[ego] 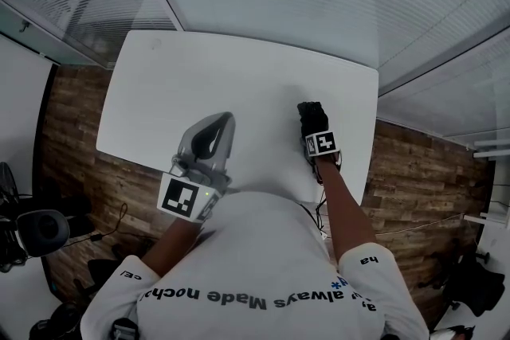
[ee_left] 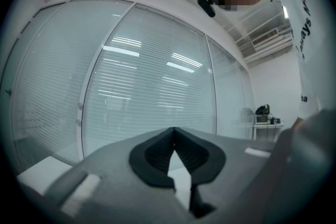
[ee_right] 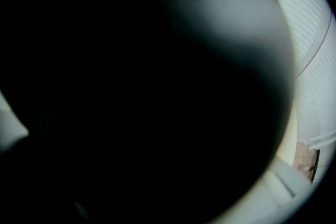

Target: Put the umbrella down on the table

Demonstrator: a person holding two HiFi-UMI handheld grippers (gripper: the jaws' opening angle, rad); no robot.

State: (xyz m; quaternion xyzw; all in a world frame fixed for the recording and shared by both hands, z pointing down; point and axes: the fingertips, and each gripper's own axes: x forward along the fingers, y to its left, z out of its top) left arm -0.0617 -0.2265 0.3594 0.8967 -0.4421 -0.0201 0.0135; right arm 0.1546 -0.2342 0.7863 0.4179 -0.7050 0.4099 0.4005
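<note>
Above a rounded white table (ego: 239, 68): grey left gripper (ego: 225, 120) reaching in from six o'clock, jaws closed tip to tip, empty; black right gripper (ego: 311, 109) at three o'clock of centre, tilted steeply down; black umbrella (ee_right: 131, 102) apparently against its camera, blotting out the jaws; grip impossible to tell.

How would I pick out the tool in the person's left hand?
Find the white table. Over its near edge is the left gripper, toward the left. Its shell is pale grey, while the right gripper looks black.
</note>
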